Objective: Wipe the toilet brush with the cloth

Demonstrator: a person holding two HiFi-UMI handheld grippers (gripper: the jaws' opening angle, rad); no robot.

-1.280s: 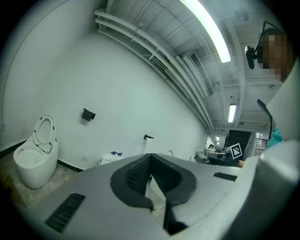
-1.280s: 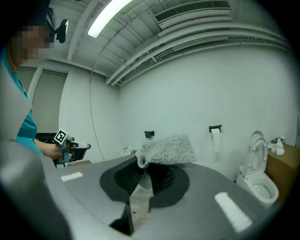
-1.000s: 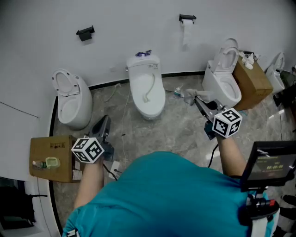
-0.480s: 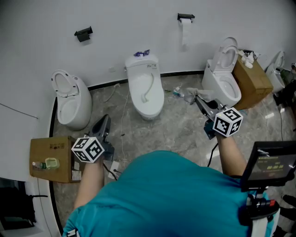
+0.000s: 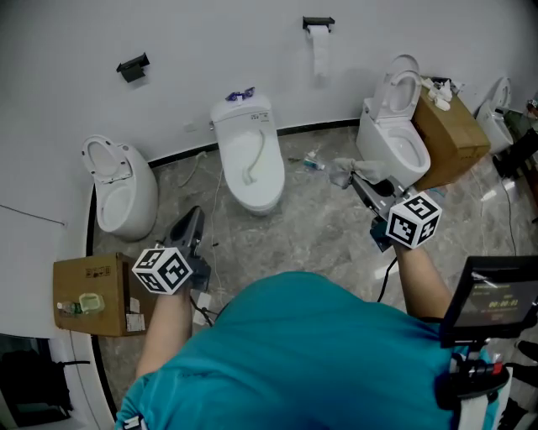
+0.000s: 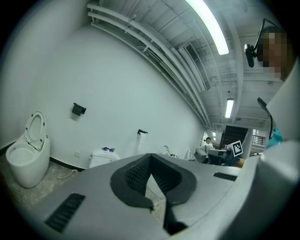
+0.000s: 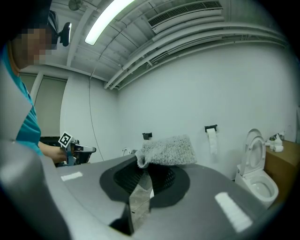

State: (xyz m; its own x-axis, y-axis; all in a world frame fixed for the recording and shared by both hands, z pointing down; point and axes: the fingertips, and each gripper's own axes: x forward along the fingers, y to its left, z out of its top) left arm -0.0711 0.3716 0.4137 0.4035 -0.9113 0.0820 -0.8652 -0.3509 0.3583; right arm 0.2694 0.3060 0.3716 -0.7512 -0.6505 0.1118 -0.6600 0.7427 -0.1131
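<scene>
My right gripper is shut on a grey fluffy cloth, which hangs off its tip above the floor in front of the right toilet. In the right gripper view the cloth sits bunched over the closed jaws of the right gripper. My left gripper is shut and holds nothing; its pads meet in the left gripper view. A small blue and white object lies on the floor between the middle and right toilets; I cannot tell whether it is the brush.
Three white toilets stand along the wall: left, middle with a white curved item on its lid, and right. Cardboard boxes sit at the left and far right. A paper roll holder hangs on the wall. Cables cross the floor.
In the head view the toilets, boxes and wall fittings have slid left. Both grippers keep their places in the picture. The cloth stays in the right gripper.
</scene>
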